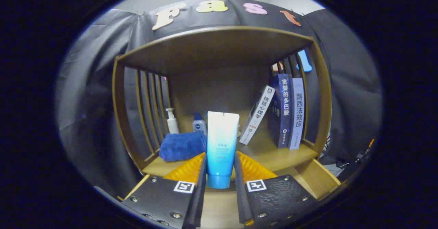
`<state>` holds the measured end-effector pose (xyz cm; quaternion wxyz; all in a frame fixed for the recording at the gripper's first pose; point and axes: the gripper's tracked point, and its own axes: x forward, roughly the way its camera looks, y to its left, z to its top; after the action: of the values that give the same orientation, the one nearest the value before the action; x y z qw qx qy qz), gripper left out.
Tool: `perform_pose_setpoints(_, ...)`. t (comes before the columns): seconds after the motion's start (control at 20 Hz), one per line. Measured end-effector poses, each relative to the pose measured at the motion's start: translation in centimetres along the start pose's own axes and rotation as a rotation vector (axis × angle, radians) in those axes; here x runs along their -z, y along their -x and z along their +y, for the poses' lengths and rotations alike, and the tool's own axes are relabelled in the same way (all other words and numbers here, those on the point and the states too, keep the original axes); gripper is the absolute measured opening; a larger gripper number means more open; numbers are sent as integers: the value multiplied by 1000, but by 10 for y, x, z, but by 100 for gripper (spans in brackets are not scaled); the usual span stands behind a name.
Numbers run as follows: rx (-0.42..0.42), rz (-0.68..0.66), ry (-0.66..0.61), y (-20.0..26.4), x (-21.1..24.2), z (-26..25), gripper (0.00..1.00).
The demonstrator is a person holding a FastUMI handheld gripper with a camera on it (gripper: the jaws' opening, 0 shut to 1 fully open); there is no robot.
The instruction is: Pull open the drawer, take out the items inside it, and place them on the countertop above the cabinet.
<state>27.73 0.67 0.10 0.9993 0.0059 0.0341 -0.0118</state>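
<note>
A blue-and-white tube [221,147] stands cap-down between the fingers of my gripper [220,169], which is shut on it, both pads pressing its lower sides. The tube is held upright over the front of the wooden countertop [273,157] of the shelf unit. Its cap hangs just above the wood below the fingers. The drawer is hidden from this view.
A folded blue towel [183,146] lies on the countertop to the left of the tube. Behind it stand a white pump bottle [171,121] and a small dark blue bottle [199,123]. Three books [282,114] lean at the right. Slatted wooden sides and a top board enclose the shelf.
</note>
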Motion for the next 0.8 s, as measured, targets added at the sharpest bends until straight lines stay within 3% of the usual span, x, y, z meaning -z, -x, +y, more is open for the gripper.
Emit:
perform_pose_setpoints(0.3, 21, 174, 106, -58, 68, 8, 41)
perform_pose_setpoints(0.55, 43, 243, 135, -84, 88, 7, 41)
perform_pose_setpoints(0.8, 35, 218, 106, -98, 86, 7, 41)
